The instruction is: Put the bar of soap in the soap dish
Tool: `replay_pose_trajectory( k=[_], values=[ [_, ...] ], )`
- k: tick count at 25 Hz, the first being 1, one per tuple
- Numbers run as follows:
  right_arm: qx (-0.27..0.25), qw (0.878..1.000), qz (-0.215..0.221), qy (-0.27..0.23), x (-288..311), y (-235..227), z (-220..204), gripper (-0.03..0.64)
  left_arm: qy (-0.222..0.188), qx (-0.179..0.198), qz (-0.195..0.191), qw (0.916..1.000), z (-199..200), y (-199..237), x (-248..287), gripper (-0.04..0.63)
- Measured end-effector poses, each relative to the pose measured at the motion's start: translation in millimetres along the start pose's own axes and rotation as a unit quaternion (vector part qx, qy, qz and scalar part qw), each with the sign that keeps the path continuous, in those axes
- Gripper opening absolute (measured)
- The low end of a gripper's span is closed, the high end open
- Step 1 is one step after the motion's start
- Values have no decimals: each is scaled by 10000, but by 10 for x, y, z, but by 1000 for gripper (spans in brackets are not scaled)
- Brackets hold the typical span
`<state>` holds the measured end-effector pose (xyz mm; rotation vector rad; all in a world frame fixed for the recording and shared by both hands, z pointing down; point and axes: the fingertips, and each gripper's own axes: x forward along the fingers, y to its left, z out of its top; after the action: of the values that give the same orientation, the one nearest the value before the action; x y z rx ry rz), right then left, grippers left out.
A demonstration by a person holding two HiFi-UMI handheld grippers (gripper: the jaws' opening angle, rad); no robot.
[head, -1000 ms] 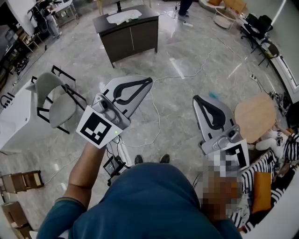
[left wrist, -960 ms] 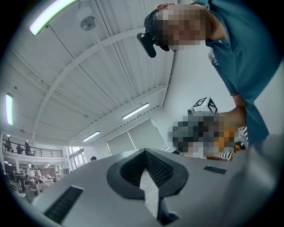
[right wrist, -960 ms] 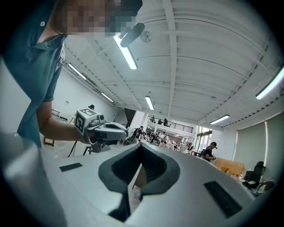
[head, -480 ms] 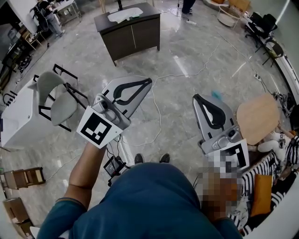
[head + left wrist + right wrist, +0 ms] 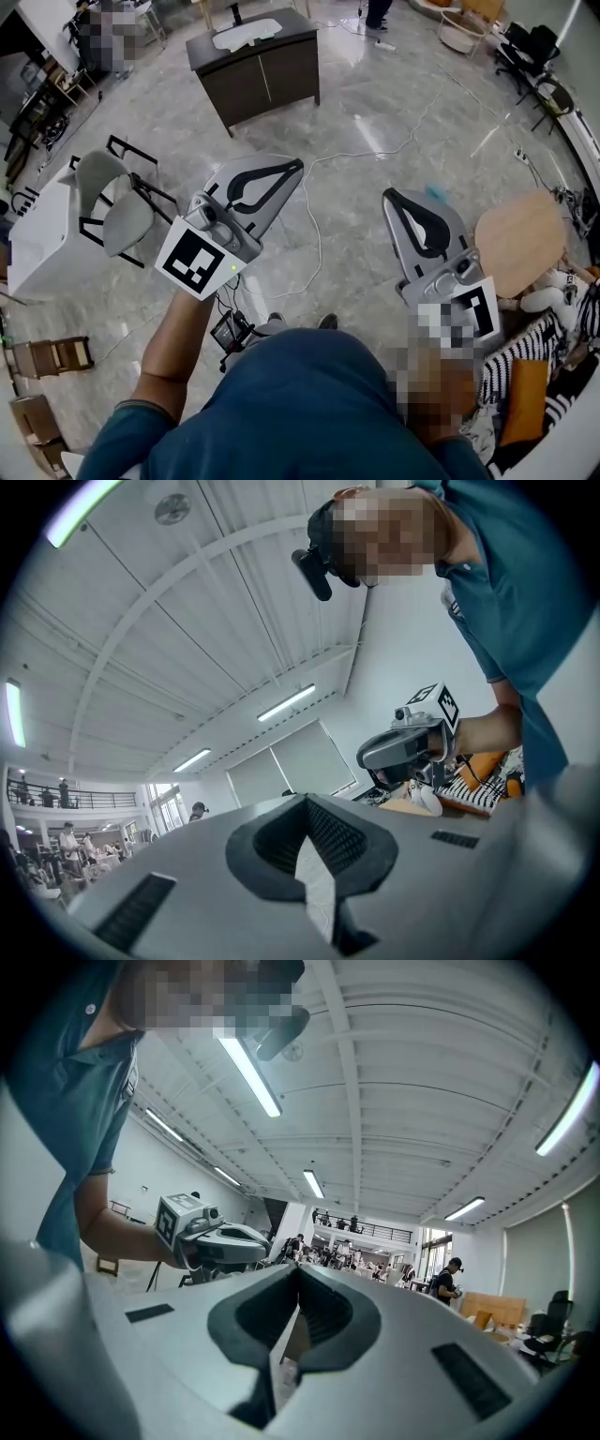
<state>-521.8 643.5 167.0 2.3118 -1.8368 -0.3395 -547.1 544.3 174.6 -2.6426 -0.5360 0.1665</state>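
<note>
No soap bar or soap dish shows in any view. In the head view my left gripper (image 5: pixel 298 166) and right gripper (image 5: pixel 388 195) are held level above a grey marble floor, side by side and apart. Both are shut with nothing between the jaws. The left gripper view shows its own closed tips (image 5: pixel 305 799) and, beyond them, the right gripper (image 5: pixel 405 748) in the person's hand. The right gripper view shows its closed tips (image 5: pixel 298 1269) and the left gripper (image 5: pixel 221 1241) off to the left. A dark cabinet (image 5: pixel 255 67) with a white basin (image 5: pixel 246 34) on top stands far ahead.
A grey chair (image 5: pixel 112 202) and a white table (image 5: pixel 36 242) stand to the left. To the right is a round wooden table (image 5: pixel 521 240). A white cable (image 5: pixel 317 234) lies across the floor between the grippers. Wooden stools (image 5: pixel 42 361) sit at the lower left, and other people stand far off.
Both grippers have been carried a little way across the floor, still shut and empty. The chair and white table have slid slightly in the head view, and a foot has stepped.
</note>
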Motion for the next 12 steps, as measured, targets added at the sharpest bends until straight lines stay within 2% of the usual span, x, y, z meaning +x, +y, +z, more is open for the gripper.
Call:
replay_pose_trajectory(
  k=[12],
  values=[
    [-38, 10000, 20, 82, 454, -372, -234, 14, 82, -182, 21, 9998, -366, 402, 290, 0]
  ],
)
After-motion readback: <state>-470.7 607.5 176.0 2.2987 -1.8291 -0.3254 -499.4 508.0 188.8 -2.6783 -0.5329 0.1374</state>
